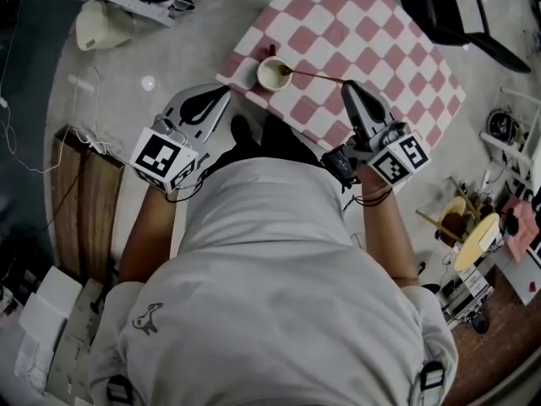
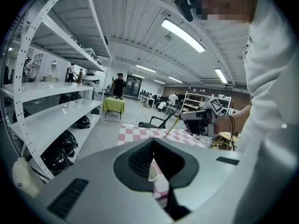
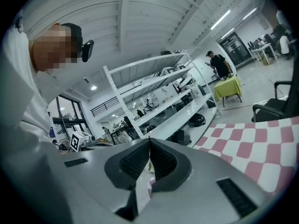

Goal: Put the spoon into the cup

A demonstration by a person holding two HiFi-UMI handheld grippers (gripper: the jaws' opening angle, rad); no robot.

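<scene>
Grey floor (image 1: 169, 49) runs under a pink-and-white checked cloth (image 1: 372, 41) spread in front of the person. Nearest, the left gripper (image 1: 223, 92) hovers just off the cloth's near corner. Its jaws are pressed together with nothing between them, and only a thin slit shows a sliver of the cup beyond. On the other side the right gripper (image 1: 347, 86) reaches over the cloth, its jaws closed tight on the end of the spoon (image 1: 317, 77) — the thin handle's tip just pokes up where the pads meet. From there the handle slants across to the cup (image 1: 272, 74), and the spoon's bowl rests inside it against the rim. The cup is cream-coloured and stands upright on the cloth near that corner, between the two grippers and closer to the left one, which does not touch it. Farther off, a black chair (image 1: 448, 11) stands at the cloth's far edge — beyond it, in the left gripper view, white shelving (image 2: 51, 101) lines the hall.
</scene>
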